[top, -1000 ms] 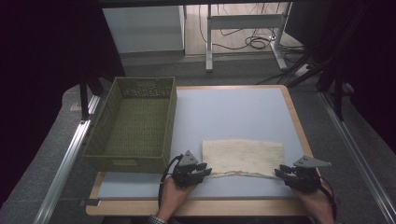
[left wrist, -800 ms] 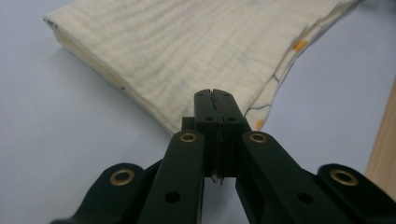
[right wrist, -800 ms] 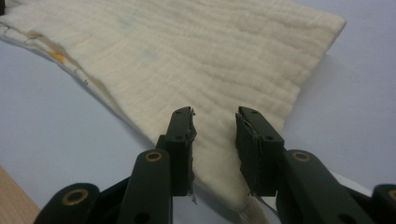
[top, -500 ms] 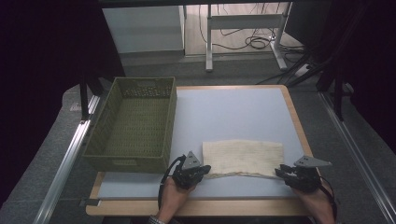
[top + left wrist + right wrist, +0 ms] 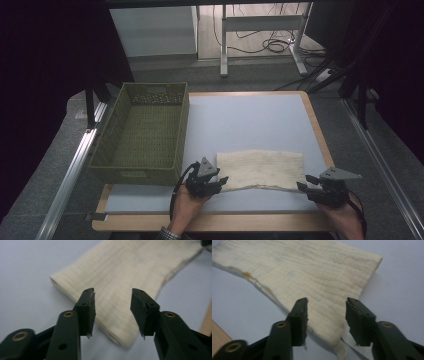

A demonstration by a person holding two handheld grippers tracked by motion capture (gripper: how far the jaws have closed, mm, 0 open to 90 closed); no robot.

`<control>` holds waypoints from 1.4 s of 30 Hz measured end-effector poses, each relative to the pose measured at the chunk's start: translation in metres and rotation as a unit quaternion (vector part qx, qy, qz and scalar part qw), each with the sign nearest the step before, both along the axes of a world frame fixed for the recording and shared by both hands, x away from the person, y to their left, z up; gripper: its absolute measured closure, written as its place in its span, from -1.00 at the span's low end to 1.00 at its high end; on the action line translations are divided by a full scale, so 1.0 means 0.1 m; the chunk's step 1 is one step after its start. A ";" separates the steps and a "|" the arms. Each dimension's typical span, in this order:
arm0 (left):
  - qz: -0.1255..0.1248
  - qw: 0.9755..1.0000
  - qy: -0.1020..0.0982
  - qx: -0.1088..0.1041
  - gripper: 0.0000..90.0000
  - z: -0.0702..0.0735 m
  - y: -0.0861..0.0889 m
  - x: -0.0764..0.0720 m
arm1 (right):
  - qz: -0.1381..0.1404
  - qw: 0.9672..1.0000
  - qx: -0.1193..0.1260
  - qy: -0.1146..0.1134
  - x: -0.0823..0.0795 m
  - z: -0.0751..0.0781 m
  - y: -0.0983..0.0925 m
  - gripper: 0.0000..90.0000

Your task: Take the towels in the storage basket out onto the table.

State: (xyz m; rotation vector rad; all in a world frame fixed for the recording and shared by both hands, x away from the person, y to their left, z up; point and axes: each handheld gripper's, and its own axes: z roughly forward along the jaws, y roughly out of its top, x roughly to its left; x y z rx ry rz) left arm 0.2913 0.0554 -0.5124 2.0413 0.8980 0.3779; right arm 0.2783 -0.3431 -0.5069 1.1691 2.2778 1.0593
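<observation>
The cream cloth (image 5: 261, 170) lies folded into a flat band on the blue table (image 5: 250, 120), toward the 6 o'clock edge, with the green woven basket (image 5: 142, 132) at about 10 o'clock from it. The left hand-held gripper (image 5: 212, 181) sits at the 9 o'clock end of the cloth and the right hand-held gripper (image 5: 311, 187) at its 3 o'clock end. Both have just been opening their jaws: in the left gripper view the left hand-held gripper (image 5: 113, 305) stands spread, with the cloth's near corner below the gap but not pressed, and in the right gripper view the right hand-held gripper (image 5: 327, 315) is also spread above the other corner. So the fold seems just released, and I judge the step in hand is to let it settle and take a new grip. To do this well, both hands should draw back low and straight toward 6 o'clock, so no pad drags the top layer. A loose under-layer shows at the right corner; the next pinch there should catch all layers together, otherwise the fold may open.
</observation>
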 end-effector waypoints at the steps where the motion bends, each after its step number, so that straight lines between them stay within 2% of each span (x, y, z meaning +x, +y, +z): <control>1: 0.009 1.000 -0.006 0.007 0.15 0.01 -0.01 0.05 | 0.000 1.000 -0.003 -0.001 -0.02 -0.01 0.00 0.02; 3: 0.024 1.000 -0.004 0.015 0.09 -0.01 -0.03 0.17 | 0.001 1.000 -0.012 0.001 -0.05 -0.04 0.00 -0.02; 7: 0.041 0.998 -0.002 0.039 0.02 -0.07 -0.11 0.33 | -0.009 0.999 -0.051 -0.001 -0.09 -0.13 0.01 -0.01; 9: 0.048 0.998 -0.001 0.048 0.00 -0.09 -0.13 0.37 | -0.015 0.999 -0.047 -0.006 -0.07 -0.16 -0.01 -0.01; 13: 0.059 0.997 -0.003 0.042 -0.06 -0.09 -0.12 0.41 | -0.024 0.998 -0.058 -0.018 0.02 -0.15 -0.02 0.00; 17: 0.071 0.997 -0.004 0.031 -0.07 -0.06 -0.08 0.46 | -0.031 0.998 -0.047 -0.013 0.21 -0.15 -0.08 0.00; 21: 0.082 0.997 0.008 0.014 0.05 -0.07 -0.04 0.56 | -0.036 0.998 -0.045 -0.008 0.31 -0.14 -0.10 0.00; 24: 0.084 0.996 0.019 0.009 0.15 -0.10 -0.04 0.63 | -0.033 0.998 -0.050 -0.011 0.28 -0.12 -0.10 0.00; 30: 0.097 0.995 0.037 0.012 0.26 -0.18 -0.03 0.78 | -0.026 0.999 -0.030 -0.016 0.16 0.00 -0.12 0.00; 34: 0.095 0.994 0.052 0.020 0.27 -0.25 -0.03 0.86 | -0.017 1.000 -0.018 -0.016 0.13 0.06 -0.08 0.00; 42: 0.081 0.995 0.050 0.015 0.27 -0.27 -0.02 0.88 | 0.022 1.000 -0.003 -0.009 0.13 0.08 0.17 0.00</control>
